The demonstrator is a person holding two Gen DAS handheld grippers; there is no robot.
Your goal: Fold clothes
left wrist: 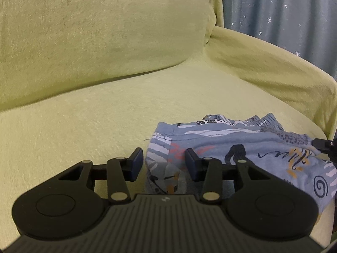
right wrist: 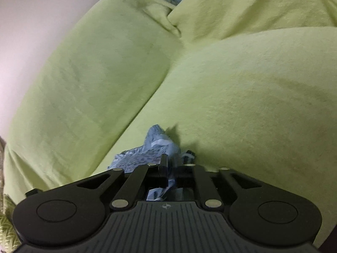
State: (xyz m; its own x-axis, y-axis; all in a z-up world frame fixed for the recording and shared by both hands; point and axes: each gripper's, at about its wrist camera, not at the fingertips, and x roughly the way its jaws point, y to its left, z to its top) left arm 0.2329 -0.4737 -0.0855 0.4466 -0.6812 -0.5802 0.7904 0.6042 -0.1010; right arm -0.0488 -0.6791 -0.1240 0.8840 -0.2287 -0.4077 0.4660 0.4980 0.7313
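Note:
A blue-grey patterned garment (left wrist: 242,147) with animal prints lies on the yellow-green sofa seat (left wrist: 84,116), right of centre in the left wrist view. My left gripper (left wrist: 164,164) is open, its fingers straddling the garment's left edge just above the cloth. At the right border of that view the tip of my right gripper (left wrist: 324,144) touches the garment's far corner. In the right wrist view my right gripper (right wrist: 171,164) is shut on a bunched fold of the same garment (right wrist: 151,147), which sticks out ahead of the jaws and hangs beneath them.
The sofa's backrest (left wrist: 94,31) and armrest (left wrist: 263,63) enclose the seat. A grey-blue curtain with stars (left wrist: 284,10) hangs behind the armrest. A pale wall (right wrist: 31,31) shows at the left of the right wrist view.

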